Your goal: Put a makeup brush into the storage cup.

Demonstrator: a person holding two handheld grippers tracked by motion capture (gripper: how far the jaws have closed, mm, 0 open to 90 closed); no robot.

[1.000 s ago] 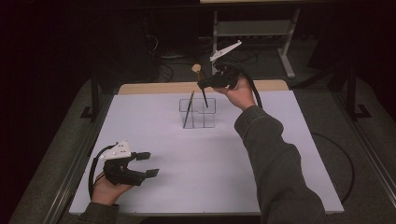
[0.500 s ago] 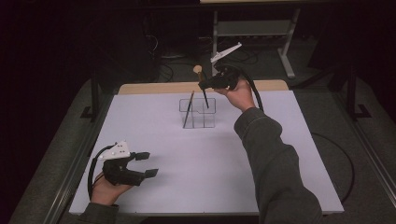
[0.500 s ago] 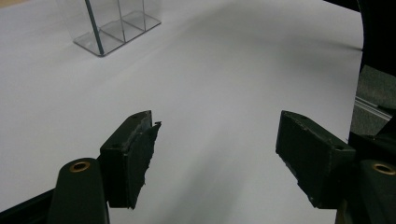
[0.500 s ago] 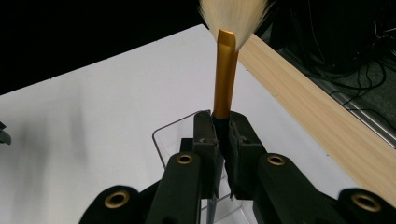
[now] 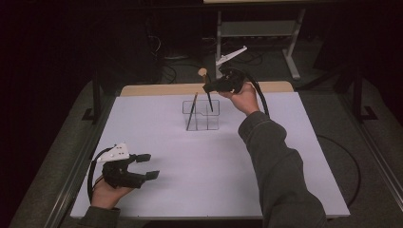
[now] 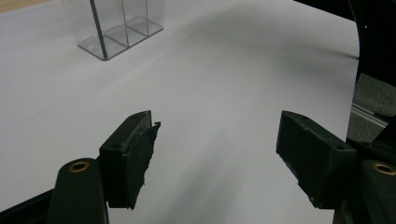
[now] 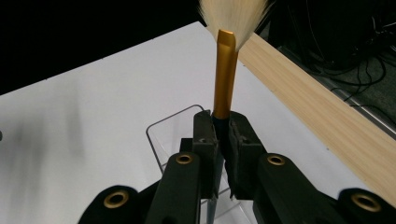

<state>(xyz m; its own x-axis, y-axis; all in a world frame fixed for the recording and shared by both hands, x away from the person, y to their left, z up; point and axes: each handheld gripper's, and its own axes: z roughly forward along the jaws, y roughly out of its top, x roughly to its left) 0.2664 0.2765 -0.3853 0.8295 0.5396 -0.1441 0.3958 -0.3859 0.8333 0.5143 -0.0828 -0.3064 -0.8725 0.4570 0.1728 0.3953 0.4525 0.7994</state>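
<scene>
A clear acrylic organizer (image 5: 213,119) with upright compartments stands at the far middle of the white table (image 5: 214,161). A thin dark stick (image 5: 192,111) leans in its left compartment. My right gripper (image 5: 209,88) hovers just above the organizer, shut on a makeup brush (image 5: 203,72). In the right gripper view the gold ferrule (image 7: 225,74) and pale bristles rise above the closed gripper (image 7: 223,135), and the handle reaches down into the organizer (image 7: 161,135). My left gripper (image 5: 148,166) rests near the table's front left, open and empty (image 6: 217,154), with the organizer (image 6: 135,28) far ahead of it.
A wooden strip (image 5: 157,89) runs along the table's far edge. Behind it stand a metal frame (image 5: 259,29) and floor cables (image 5: 176,52). A rail (image 5: 71,175) borders the left side. White tabletop lies between the two grippers.
The right gripper with the brush has barely shifted above the organizer. The left gripper has kept still.
</scene>
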